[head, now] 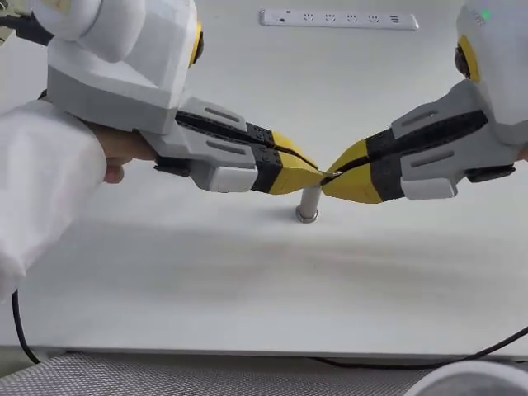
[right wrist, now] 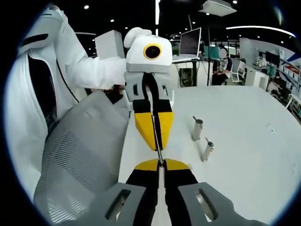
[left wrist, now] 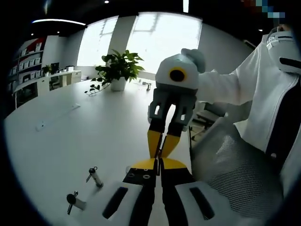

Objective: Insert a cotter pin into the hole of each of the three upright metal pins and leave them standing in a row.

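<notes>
Over the white table (head: pixel 247 272) my left gripper (head: pixel 316 171) and my right gripper (head: pixel 328 178) meet tip to tip, both with jaws shut. A thin cotter pin (right wrist: pixel 158 154) runs between the two sets of tips and looks pinched at both ends. Just below the tips stands an upright metal pin (head: pixel 308 205), its top hidden behind the yellow fingers. Two more metal pins (right wrist: pixel 197 129) (right wrist: pixel 206 151) stand off to the side. In the left gripper view each of these (left wrist: pixel 95 177) (left wrist: pixel 75 202) carries a cotter pin through its top.
A white power strip (head: pixel 338 18) lies at the far edge of the table. A grey mesh chair (right wrist: pixel 80 160) and a black cable (head: pixel 16 326) sit at the near edge. A potted plant (left wrist: pixel 117 70) stands far across the table.
</notes>
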Available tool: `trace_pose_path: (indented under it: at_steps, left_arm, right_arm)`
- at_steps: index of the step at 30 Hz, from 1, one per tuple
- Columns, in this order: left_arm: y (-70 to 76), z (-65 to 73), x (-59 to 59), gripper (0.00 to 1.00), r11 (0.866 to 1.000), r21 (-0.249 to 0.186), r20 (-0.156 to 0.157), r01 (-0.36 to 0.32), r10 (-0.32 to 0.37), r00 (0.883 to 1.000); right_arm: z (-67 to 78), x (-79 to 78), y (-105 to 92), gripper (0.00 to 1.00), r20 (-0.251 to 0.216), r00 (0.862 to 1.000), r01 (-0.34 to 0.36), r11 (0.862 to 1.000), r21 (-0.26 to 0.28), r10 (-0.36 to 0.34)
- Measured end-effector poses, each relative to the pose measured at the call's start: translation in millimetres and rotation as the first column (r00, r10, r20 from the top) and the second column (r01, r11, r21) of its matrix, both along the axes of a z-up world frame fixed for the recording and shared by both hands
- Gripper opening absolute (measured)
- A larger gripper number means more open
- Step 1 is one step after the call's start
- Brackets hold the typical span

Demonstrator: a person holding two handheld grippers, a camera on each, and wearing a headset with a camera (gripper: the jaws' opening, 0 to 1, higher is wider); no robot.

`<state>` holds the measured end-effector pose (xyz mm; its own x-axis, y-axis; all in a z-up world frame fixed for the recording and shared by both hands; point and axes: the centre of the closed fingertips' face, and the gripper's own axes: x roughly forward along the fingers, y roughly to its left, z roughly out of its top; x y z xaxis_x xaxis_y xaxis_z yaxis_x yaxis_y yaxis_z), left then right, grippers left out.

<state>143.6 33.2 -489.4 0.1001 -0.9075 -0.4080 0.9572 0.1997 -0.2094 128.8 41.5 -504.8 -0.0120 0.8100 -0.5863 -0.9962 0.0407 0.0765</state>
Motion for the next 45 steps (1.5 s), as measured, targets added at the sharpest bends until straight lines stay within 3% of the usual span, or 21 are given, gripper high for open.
trace_pose_path:
  at_steps: [2,3,5,7,9,10,13,15,16,20,29,37,45]
  left_arm:
    - [-2.0,-0.6,2.3,0.02,1.000,0.021,0.074,0.020,-0.022,0.997]
    - [-5.4,3.1,4.8,0.03,0.999,0.003,0.147,0.032,-0.032,0.989]
    - [-7.4,9.1,9.1,0.10,0.999,-0.013,0.250,0.045,-0.040,0.968]
    - [-6.6,4.3,11.1,0.29,1.000,0.000,0.198,0.011,-0.011,0.980]
    - [-6.7,1.7,13.7,0.43,1.000,0.014,0.213,0.005,-0.008,0.977]
    - [-6.0,-1.1,15.0,0.43,1.000,0.028,0.212,-0.002,-0.004,0.977]
    - [-7.0,-10.7,17.2,0.40,0.998,0.063,0.212,-0.001,-0.013,0.977]
    - [-7.5,-19.5,20.8,0.40,0.995,0.096,0.216,-0.011,-0.010,0.976]
    - [-7.5,-23.4,22.9,0.40,0.994,0.111,0.217,-0.018,-0.006,0.976]
    - [-12.8,-36.3,24.8,0.38,0.989,0.150,0.215,-0.005,-0.028,0.976]
    - [-6.8,-64.9,38.7,0.23,0.964,0.265,0.212,0.030,-0.088,0.973]
    - [-9.6,-66.0,40.4,0.12,0.963,0.265,0.216,0.042,-0.101,0.971]
    - [-10.0,-68.8,39.4,0.12,0.962,0.268,0.205,0.053,-0.111,0.973]
  right_arm:
    - [-0.1,2.2,-1.7,0.00,0.007,1.000,0.002,1.000,-0.007,-0.002]
    - [-0.5,3.8,-3.4,0.00,0.010,1.000,0.001,1.000,-0.011,-0.001]
    - [1.4,5.2,-5.7,0.00,0.022,1.000,0.016,1.000,-0.001,-0.016]
    - [0.7,8.6,-11.2,0.00,0.028,0.999,0.033,0.999,-0.003,-0.033]
    - [-6.3,14.4,-20.9,0.00,0.068,0.997,0.039,0.998,-0.045,-0.036]
    - [-7.9,15.1,-23.0,0.00,0.074,0.997,0.040,0.998,-0.055,-0.036]
    - [-22.7,20.6,-36.4,0.00,0.101,0.994,0.060,0.991,-0.121,-0.048]
    - [-32.9,25.3,-43.4,0.00,0.149,0.988,0.055,0.984,-0.168,-0.030]
    - [-39.4,25.1,-45.8,0.00,0.146,0.989,0.059,0.982,-0.181,-0.033]
    - [-54.1,30.4,-50.6,0.00,0.139,0.989,0.084,0.977,-0.194,-0.057]
    - [-62.1,45.2,-57.0,0.00,0.163,0.984,0.111,0.968,-0.227,-0.074]
    - [-63.9,46.5,-54.2,0.00,0.167,0.984,0.101,0.965,-0.241,-0.061]
    - [-65.9,48.2,-50.8,0.00,0.174,0.984,0.086,0.964,-0.253,-0.042]
